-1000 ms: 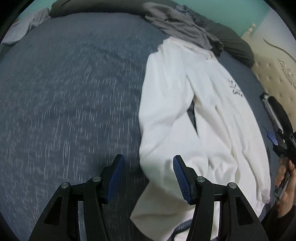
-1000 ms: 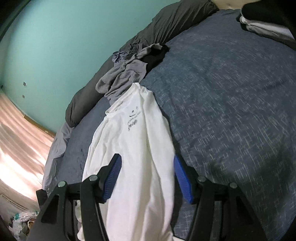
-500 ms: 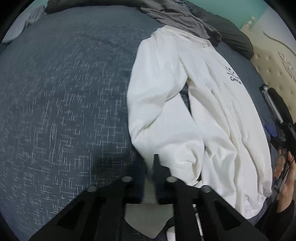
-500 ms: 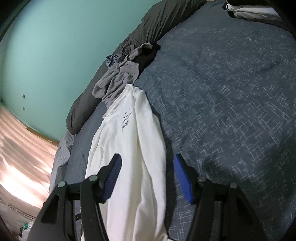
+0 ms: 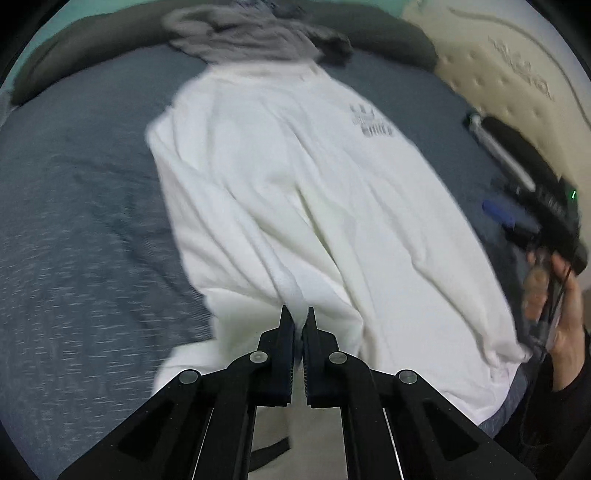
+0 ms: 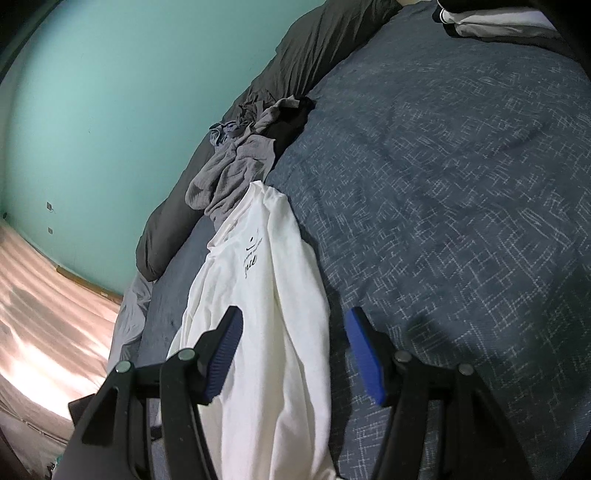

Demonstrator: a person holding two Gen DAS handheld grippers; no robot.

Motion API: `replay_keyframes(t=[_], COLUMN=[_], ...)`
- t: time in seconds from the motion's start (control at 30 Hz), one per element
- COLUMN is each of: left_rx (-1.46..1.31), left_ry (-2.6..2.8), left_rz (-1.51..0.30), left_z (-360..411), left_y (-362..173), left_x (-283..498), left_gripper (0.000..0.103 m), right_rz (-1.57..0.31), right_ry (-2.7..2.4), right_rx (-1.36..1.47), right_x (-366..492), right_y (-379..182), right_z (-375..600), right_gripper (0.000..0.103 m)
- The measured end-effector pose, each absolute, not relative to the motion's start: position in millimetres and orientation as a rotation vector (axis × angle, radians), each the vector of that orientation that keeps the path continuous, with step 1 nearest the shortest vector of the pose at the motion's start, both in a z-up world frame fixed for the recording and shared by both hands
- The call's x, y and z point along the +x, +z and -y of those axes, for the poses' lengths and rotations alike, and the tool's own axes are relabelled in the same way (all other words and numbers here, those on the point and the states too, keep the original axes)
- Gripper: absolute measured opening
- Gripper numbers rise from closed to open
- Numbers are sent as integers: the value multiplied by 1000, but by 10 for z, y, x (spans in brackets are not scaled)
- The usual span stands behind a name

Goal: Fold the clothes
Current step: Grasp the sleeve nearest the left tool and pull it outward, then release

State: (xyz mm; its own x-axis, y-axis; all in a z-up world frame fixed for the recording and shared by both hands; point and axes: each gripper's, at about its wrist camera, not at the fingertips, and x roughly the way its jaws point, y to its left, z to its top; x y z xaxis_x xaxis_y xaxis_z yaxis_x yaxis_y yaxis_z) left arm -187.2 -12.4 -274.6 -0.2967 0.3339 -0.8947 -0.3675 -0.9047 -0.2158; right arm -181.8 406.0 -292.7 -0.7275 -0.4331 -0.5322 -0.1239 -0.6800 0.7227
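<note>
A white long-sleeved shirt (image 5: 295, 192) with a small black print near the chest lies spread on the blue bed cover (image 5: 85, 229). My left gripper (image 5: 299, 317) is shut on a pinched fold of its white sleeve, which it holds over the shirt's body. In the right wrist view the same white shirt (image 6: 266, 295) runs lengthwise under my right gripper (image 6: 293, 332). That gripper stands open above the cloth with nothing pressed between its blue pads (image 6: 364, 350). The right gripper (image 5: 532, 206) also shows at the right edge of the left wrist view, held by a hand.
A crumpled grey garment (image 6: 236, 170) lies just beyond the shirt's collar, against a dark grey bolster (image 6: 314, 48) along the teal wall. A padded cream headboard (image 5: 509, 74) stands at the right. Folded clothes (image 6: 491, 22) lie at the far corner of the bed.
My left gripper closed on the white sleeve and carried it sideways over the shirt's body, covering the dark gap between sleeve and body. The right gripper stayed open and nearly still.
</note>
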Motion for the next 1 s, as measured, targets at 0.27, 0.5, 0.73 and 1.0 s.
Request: replay_keyframes(t=[0.27,0.5,0.73,1.0], left_rx=[-1519,-1602,-1713,-1683], left_ry=[2211,2294,2261,2249], left_rz=[43,70,126,16], left_z=[320,896,1144,1052], left_y=[-2649,-2694,-3070,-3030], left_x=[-1784,-1827,-1893,-1861], left_gripper=[37,41,45,11], right_rz=[1157,1162,1155,1171], right_ry=[-2499,-2503,-2499,-2487], right_rx=[1058,1060,1067,1077], right_x=[-1827,-1808,-1815,-1816], right_y=[-2918,-2927,-2942,-2981], right_z=[-4052,-4043,-4020,-4026], right_gripper=[60,60,60,60])
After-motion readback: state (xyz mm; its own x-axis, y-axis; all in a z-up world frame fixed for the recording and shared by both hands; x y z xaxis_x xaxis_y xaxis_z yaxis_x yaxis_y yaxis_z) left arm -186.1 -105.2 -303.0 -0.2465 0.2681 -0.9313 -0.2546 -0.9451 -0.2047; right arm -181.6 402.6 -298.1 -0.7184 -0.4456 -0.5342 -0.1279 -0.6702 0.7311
